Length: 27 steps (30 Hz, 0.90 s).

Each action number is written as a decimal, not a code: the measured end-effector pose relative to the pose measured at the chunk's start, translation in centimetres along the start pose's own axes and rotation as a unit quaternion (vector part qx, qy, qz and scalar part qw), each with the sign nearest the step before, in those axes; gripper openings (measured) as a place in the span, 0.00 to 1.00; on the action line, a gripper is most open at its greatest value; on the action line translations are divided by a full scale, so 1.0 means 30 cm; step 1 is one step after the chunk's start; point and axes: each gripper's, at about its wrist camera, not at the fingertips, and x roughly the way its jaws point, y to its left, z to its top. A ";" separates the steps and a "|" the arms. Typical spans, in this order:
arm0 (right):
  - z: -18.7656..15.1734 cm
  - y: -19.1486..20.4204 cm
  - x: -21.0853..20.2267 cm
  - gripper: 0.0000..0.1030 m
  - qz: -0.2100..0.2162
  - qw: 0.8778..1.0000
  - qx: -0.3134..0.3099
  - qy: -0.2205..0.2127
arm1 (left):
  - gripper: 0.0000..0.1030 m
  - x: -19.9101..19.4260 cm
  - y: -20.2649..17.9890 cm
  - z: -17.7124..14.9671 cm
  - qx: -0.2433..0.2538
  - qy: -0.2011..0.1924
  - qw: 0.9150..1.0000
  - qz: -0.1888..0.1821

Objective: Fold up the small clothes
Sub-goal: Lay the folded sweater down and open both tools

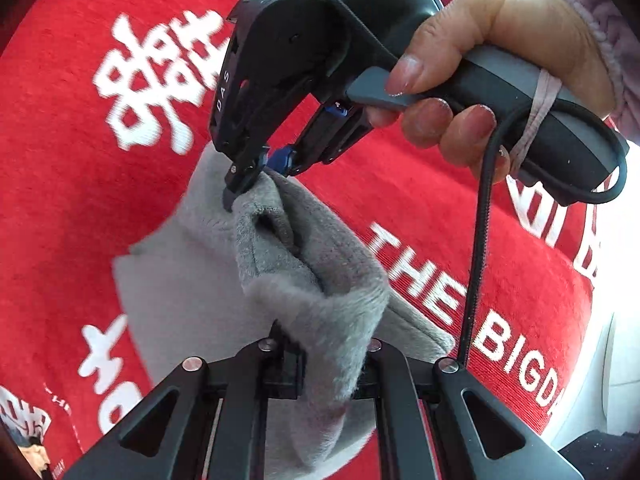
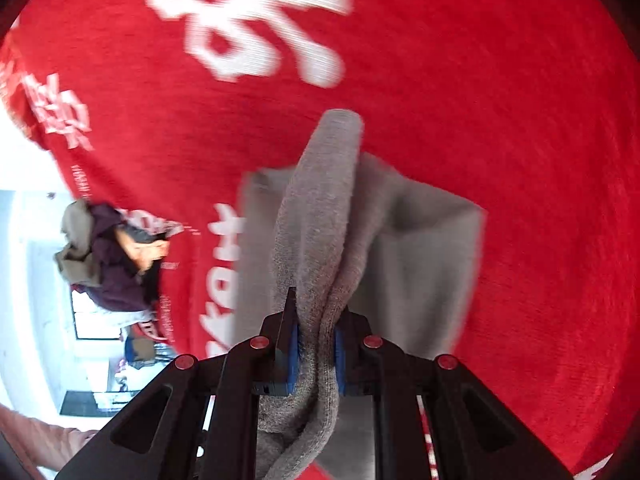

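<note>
I find the left hand-held gripper (image 1: 326,364) clamped on a soft grey fleece garment (image 1: 304,276); ahead, the right hand-held gripper (image 1: 260,172) pinches its far edge above the red printed cloth (image 1: 60,160).

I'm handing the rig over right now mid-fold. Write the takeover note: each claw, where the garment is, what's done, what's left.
Left claw: shut on the grey garment, near edge.
Right claw: shut on the same garment, pinching a bunched fold.
Garment: partly lifted between both claws, its lower part on the red cloth.
Done: both grips taken, fold begun.
Left: lay it flat and release. A pile of other clothes lies at the cloth's edge.
</note>
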 end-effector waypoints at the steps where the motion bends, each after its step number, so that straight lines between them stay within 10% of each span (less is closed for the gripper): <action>1: -0.003 -0.034 0.011 0.15 -0.010 1.000 0.004 0.002 | 0.10 0.013 -0.003 -0.006 0.002 0.004 1.000 0.002; 12: -0.032 -0.136 -0.036 0.34 -0.040 0.998 0.042 -0.013 | 0.16 0.012 0.009 -0.036 -0.007 0.020 1.000 -0.004; 14: -0.061 -0.137 -0.070 0.38 -0.053 0.997 0.057 -0.021 | 0.73 -0.019 0.017 -0.043 -0.008 0.013 1.000 -0.003; 15: -0.071 -0.142 -0.080 0.40 -0.061 0.996 0.060 -0.025 | 0.79 -0.044 0.014 -0.049 -0.007 0.000 1.000 0.001; 21: -0.204 -0.106 -0.173 0.41 -0.081 0.992 0.085 -0.048 | 0.80 -0.139 0.037 -0.092 -0.014 0.001 1.000 -0.021; 27: -0.313 -0.022 -0.211 0.45 -0.060 0.994 0.071 -0.052 | 0.80 -0.133 0.262 -0.159 -0.138 0.043 0.989 -0.034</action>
